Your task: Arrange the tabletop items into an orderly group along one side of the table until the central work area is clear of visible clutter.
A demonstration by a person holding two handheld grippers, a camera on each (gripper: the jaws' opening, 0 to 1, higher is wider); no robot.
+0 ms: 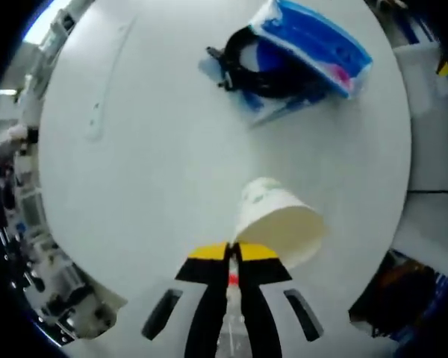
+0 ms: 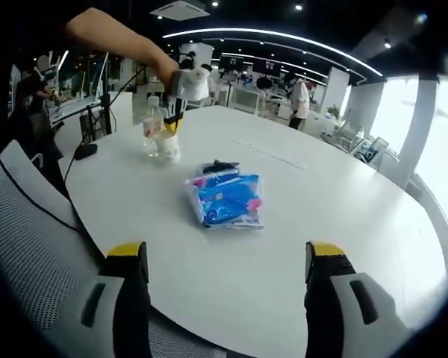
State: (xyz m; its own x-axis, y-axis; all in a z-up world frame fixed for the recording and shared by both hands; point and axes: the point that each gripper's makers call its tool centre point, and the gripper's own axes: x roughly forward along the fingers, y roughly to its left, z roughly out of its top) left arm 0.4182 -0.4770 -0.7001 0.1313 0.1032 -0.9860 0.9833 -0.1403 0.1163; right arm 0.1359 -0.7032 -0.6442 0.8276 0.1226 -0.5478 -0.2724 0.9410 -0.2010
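One paper cup (image 1: 278, 224) is seen lying on the white table (image 1: 157, 186) beside the left gripper (image 1: 231, 257), jaws clenched on a clear bottle (image 1: 231, 328). Right gripper (image 2: 225, 257) is spread wide before a blue packet (image 2: 228, 200).

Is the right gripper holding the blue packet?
No, the right gripper is open and the blue packet lies on the table beyond it.

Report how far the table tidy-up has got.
Early stage. Nothing looks finished. In hand: the left gripper is shut on a clear bottle, touching the paper cup near the table edge. Left: the blue packet and the black item beside it sit mid-table. The right gripper is open, holding nothing.
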